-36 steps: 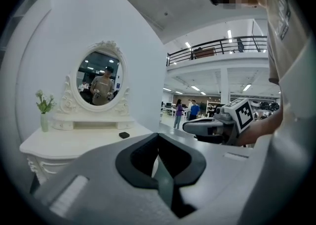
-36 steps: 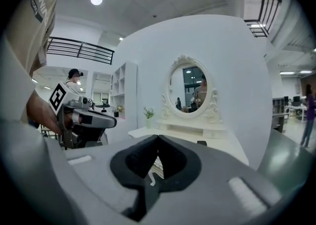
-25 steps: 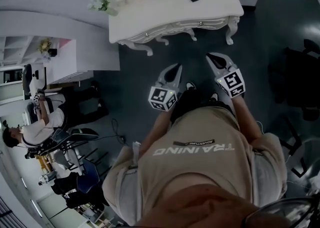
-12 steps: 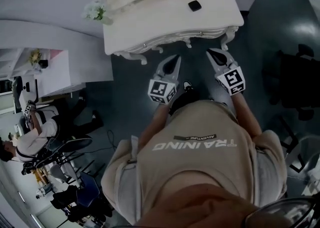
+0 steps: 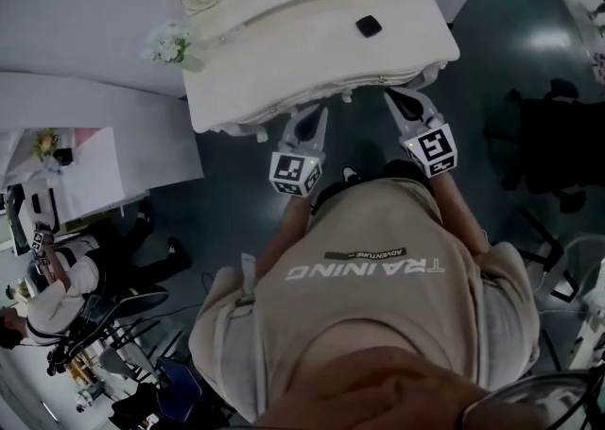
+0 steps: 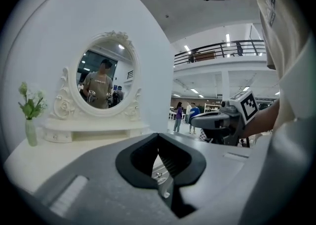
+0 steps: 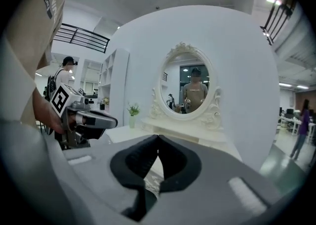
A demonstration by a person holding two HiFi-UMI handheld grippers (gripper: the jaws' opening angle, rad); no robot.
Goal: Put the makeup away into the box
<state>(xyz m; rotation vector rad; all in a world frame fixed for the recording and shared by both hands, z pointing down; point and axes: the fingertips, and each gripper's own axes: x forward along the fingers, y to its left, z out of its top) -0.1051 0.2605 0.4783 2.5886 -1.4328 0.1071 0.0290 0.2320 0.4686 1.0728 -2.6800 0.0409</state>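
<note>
Head view: your left gripper (image 5: 317, 116) and right gripper (image 5: 397, 97), jaws closed, empty, now nearer the dressing table (image 5: 312, 50); packing not begun.

Left gripper (image 5: 315, 119) and right gripper (image 5: 398, 100) have neared the dressing table (image 5: 302, 36)

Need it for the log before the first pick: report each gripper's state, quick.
Left gripper: closed, holding nothing.
Right gripper: closed, holding nothing.
</note>
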